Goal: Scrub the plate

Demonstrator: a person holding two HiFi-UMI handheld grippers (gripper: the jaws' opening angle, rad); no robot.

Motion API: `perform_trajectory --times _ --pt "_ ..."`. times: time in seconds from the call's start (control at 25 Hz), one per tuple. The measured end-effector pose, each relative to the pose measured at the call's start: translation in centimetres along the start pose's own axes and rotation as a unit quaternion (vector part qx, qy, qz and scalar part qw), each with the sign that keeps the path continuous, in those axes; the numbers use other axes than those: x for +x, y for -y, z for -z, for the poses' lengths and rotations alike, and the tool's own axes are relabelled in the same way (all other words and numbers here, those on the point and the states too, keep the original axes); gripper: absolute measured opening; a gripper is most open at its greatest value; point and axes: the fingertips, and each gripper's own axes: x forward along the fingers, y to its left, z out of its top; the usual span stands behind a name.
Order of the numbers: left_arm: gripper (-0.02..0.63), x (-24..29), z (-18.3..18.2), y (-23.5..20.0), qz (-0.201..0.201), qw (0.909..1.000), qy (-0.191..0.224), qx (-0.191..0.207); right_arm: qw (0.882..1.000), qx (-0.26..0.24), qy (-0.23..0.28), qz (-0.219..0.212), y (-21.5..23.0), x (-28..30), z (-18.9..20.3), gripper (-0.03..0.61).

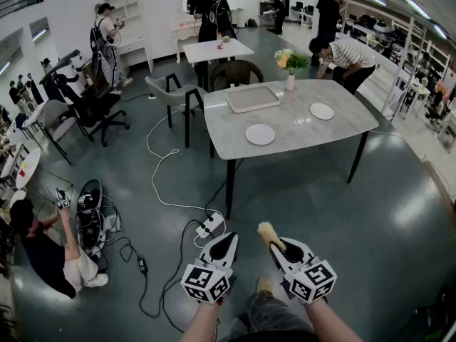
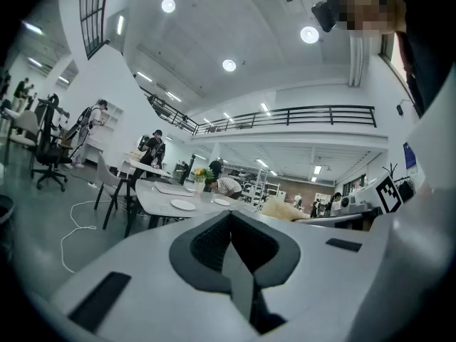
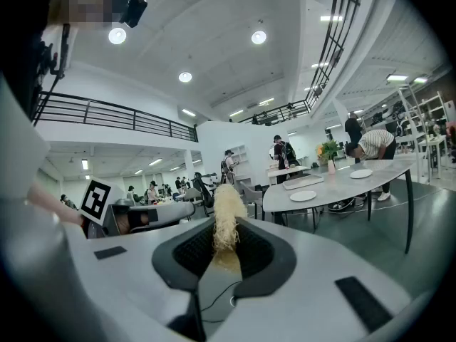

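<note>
Two grippers, one scrubber, and no plate within reach yet.

Nearest, the right gripper has its jaws pinched on a pale, fibrous scrubber that pokes out past the tips. Just beside it, the left gripper has its jaws pressed together on nothing. Well beyond them, across the floor, the table carries the nearer plate, a second plate farther right and a tray behind. This looks like the approach. The next move calls for closing on the table, then bringing the scrubber down flat onto a plate.
</note>
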Motion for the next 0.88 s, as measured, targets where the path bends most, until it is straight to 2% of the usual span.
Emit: perform_trajectory --times 0.4,0.88 --pt "0.012 8.5 0.0 -2.2 -0.004 0.9999 -0.016 -0.006 1.000 -0.001 -0.008 -0.006 7.2 4.4 -2.0 0.074" --pt "0.012 17.9 -0.7 -2.8 0.009 0.9996 -0.024 -0.007 1.000 0.001 -0.010 -0.009 14.8 7.0 -4.2 0.074"
